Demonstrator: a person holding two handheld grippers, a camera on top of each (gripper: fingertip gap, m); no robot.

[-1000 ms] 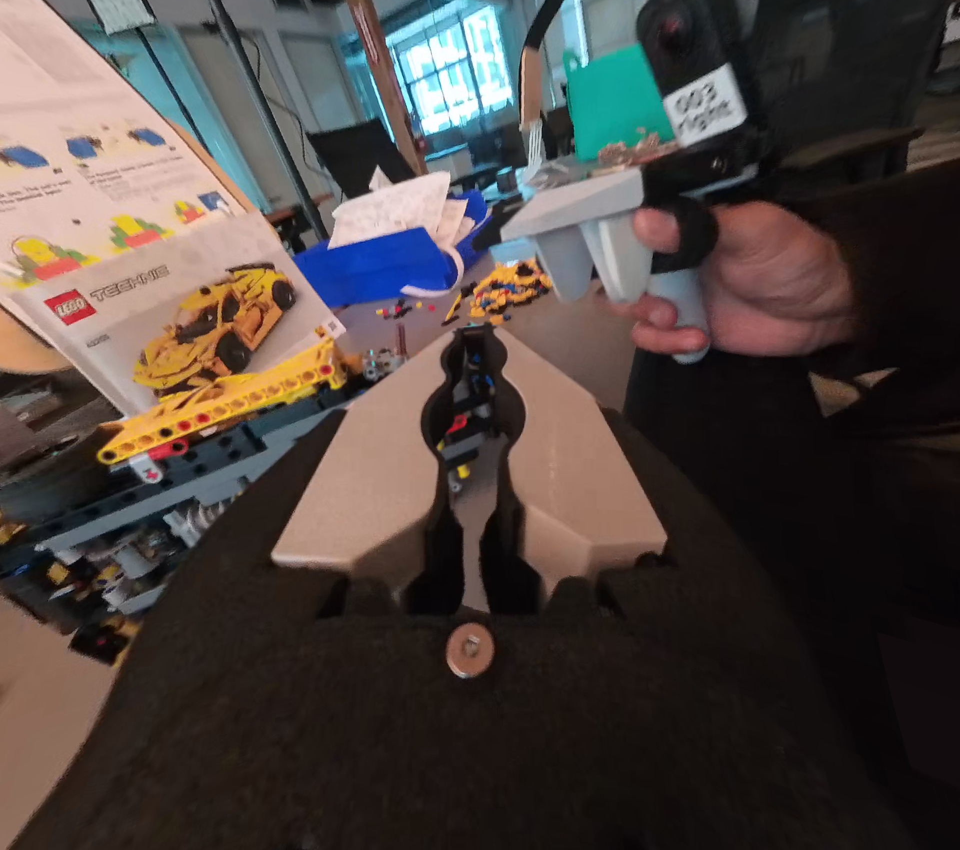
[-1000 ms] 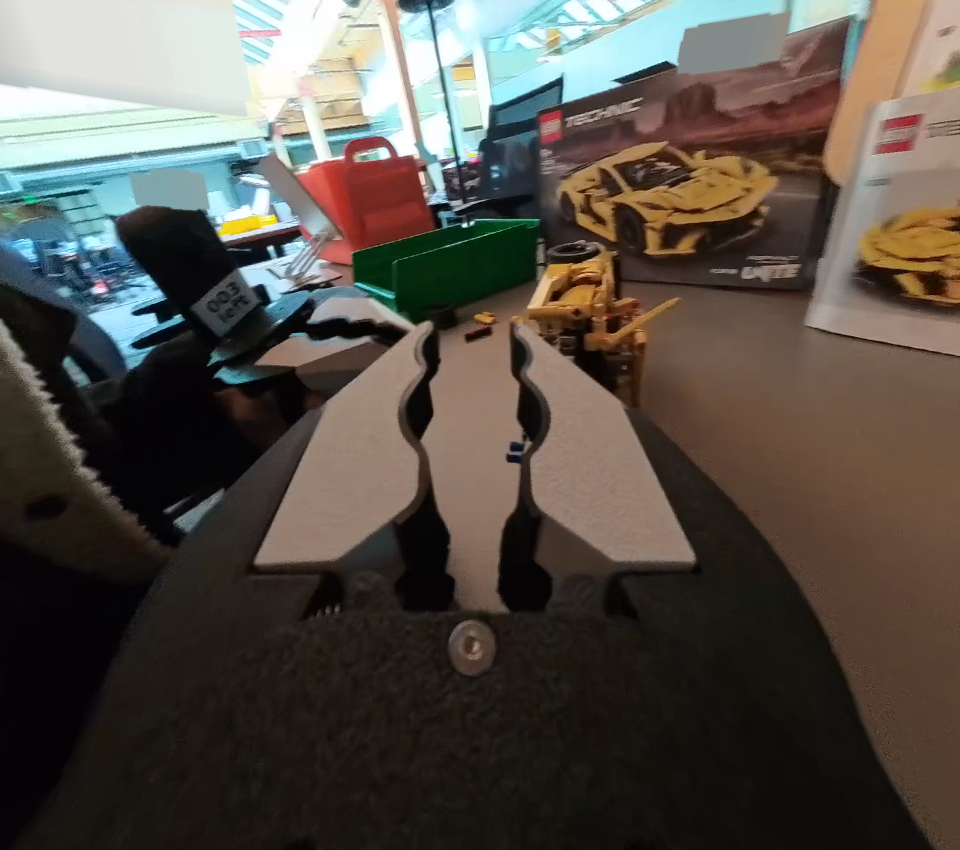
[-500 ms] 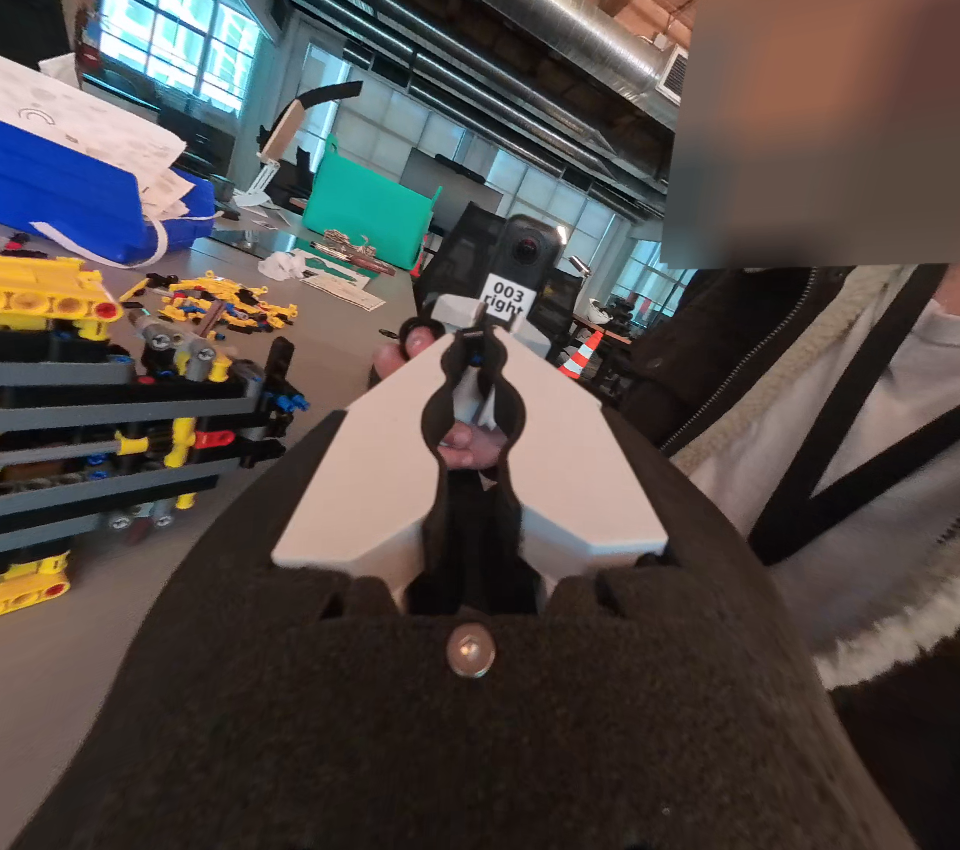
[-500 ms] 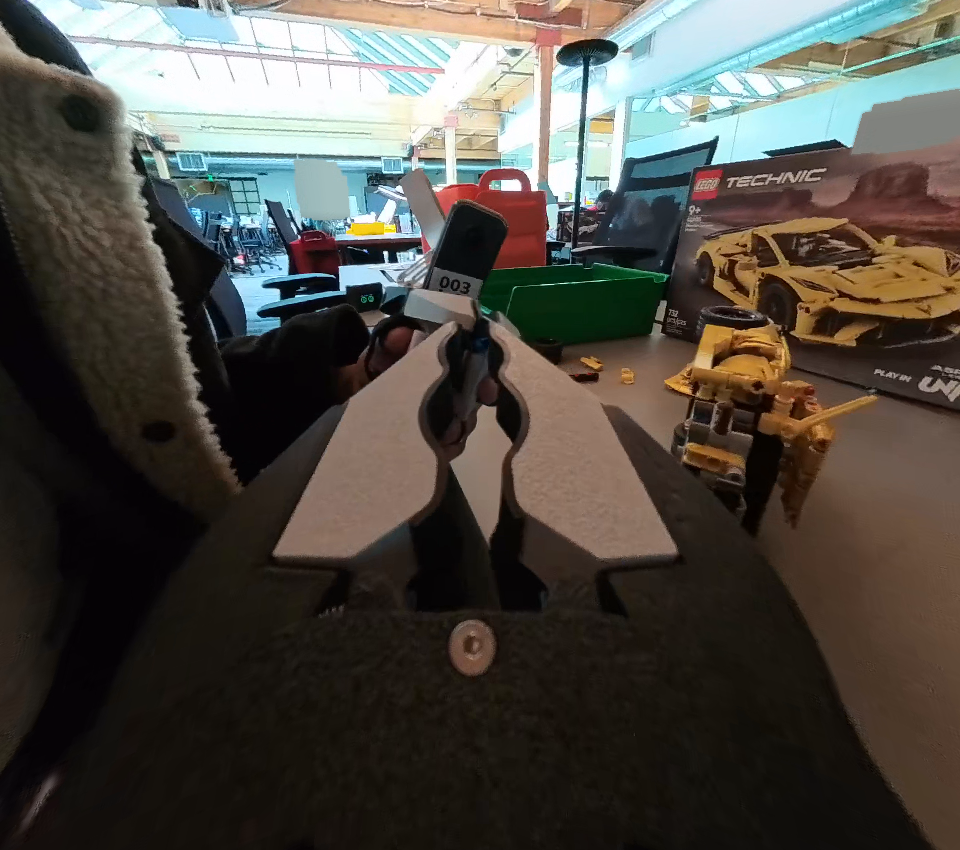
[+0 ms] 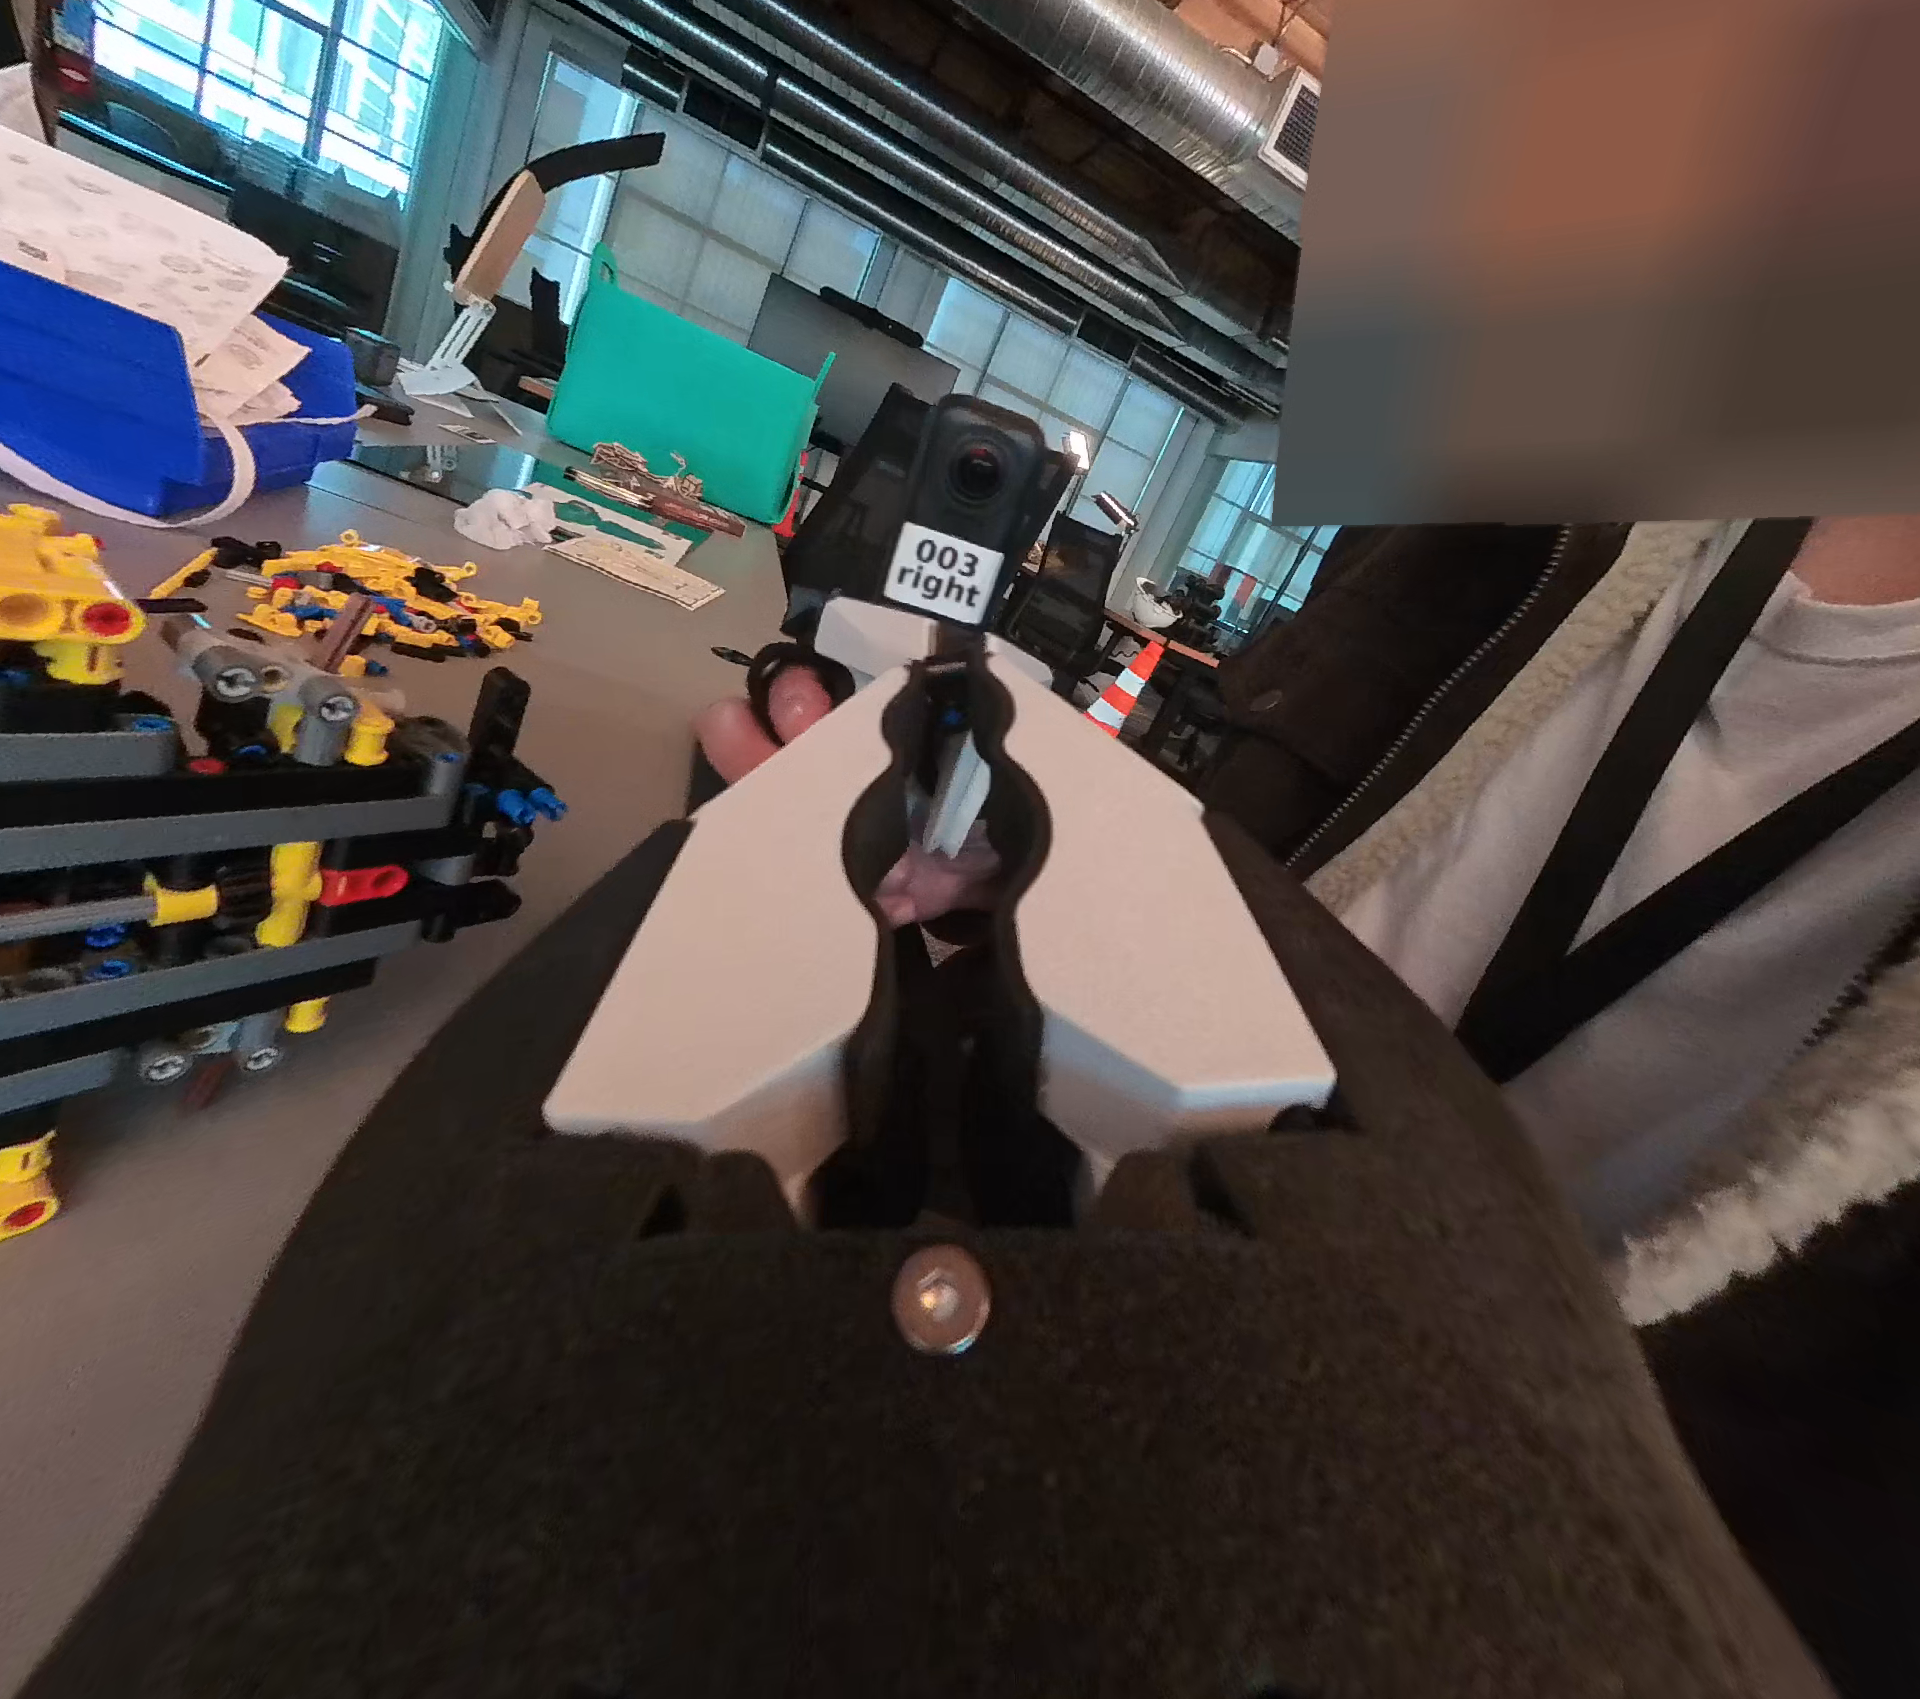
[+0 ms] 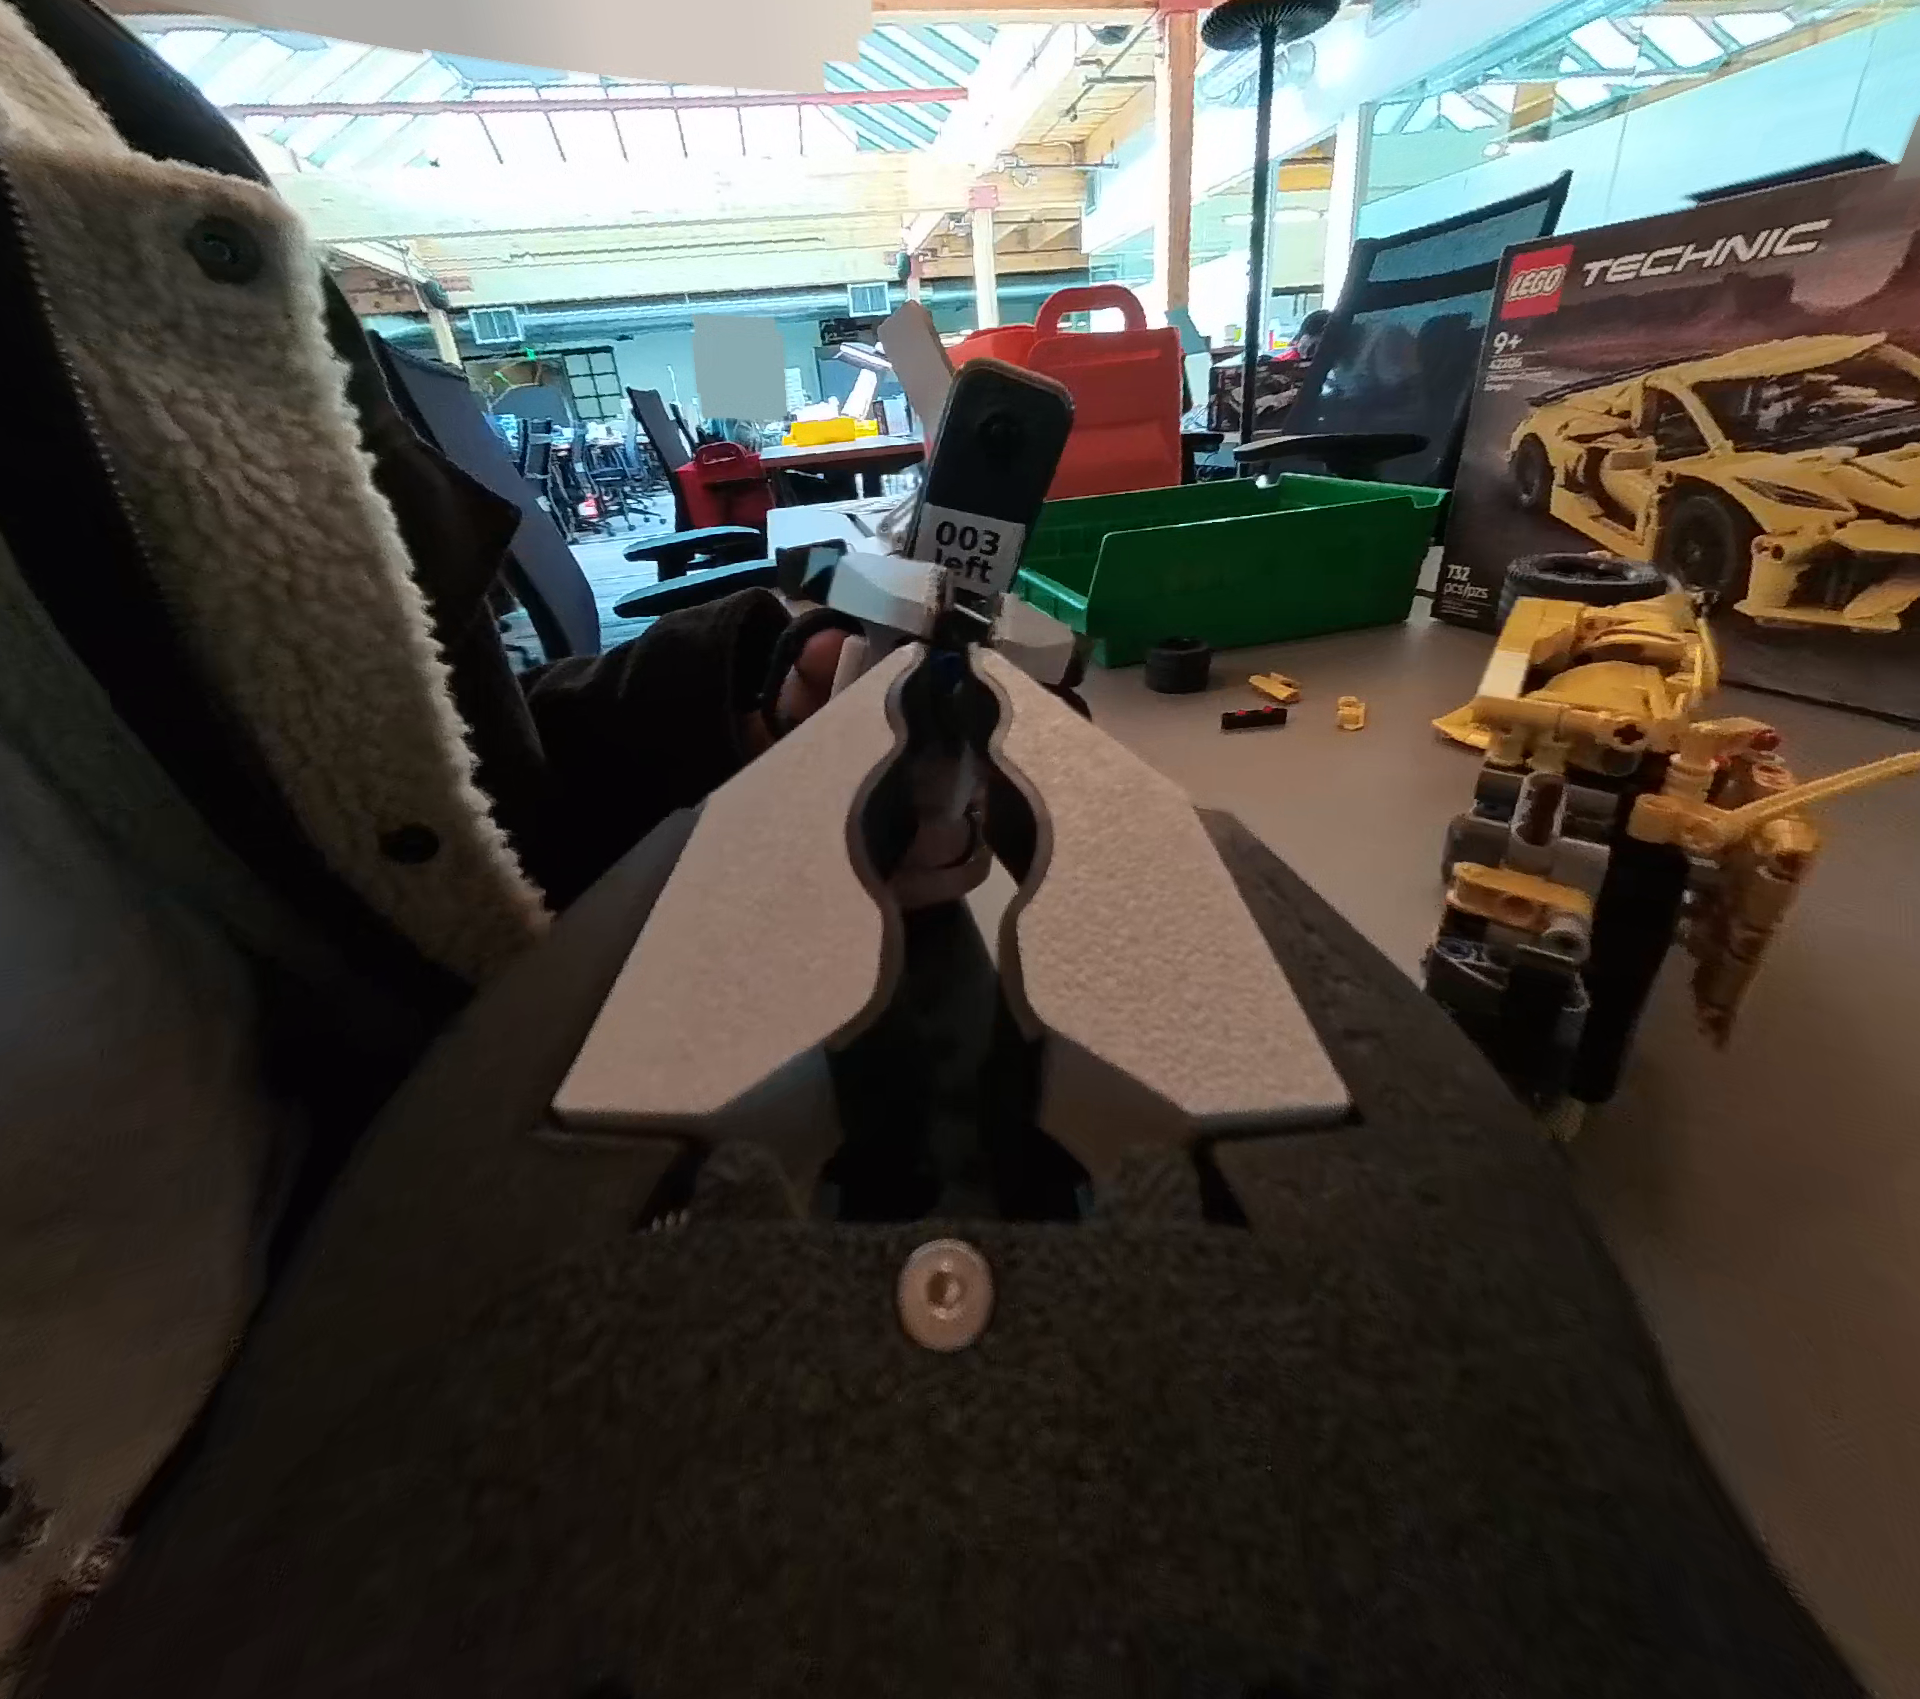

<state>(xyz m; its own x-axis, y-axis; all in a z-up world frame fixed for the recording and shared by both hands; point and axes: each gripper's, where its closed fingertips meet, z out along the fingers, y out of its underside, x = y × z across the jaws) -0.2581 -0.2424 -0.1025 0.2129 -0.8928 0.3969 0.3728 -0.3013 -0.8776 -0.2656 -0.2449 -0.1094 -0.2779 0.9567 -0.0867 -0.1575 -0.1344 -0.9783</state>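
Note:
My two grippers meet tip to tip above the grey table [image 5: 623, 662], held close to the person's jacket. My left gripper [image 5: 940, 675] is shut, and a small dark piece [image 5: 938, 664] sticks out at its tips. It also shows in the right wrist view [image 6: 964, 610], held by a hand. My right gripper [image 6: 940, 662] is shut on a small blue piece [image 6: 940, 668] right where the two sets of tips touch. The right gripper's fingers [image 5: 961, 792] show through my left gripper's gap. I cannot tell whether the dark and blue bits are one part.
A grey and yellow brick-built chassis [image 5: 208, 818], a pile of loose pieces [image 5: 384, 600], a blue bin [image 5: 104, 402] and a teal bin [image 5: 675, 423] lie left. A yellow sub-assembly [image 6: 1610, 818], a green bin [image 6: 1226, 569], a tyre [image 6: 1179, 664] and the set's box [image 6: 1704, 423] lie right. The tips of both grippers are at nearly the same place.
Both grippers swung away from the table to face each other and came tip to tip. The right gripper went from open to shut; the left stayed shut.

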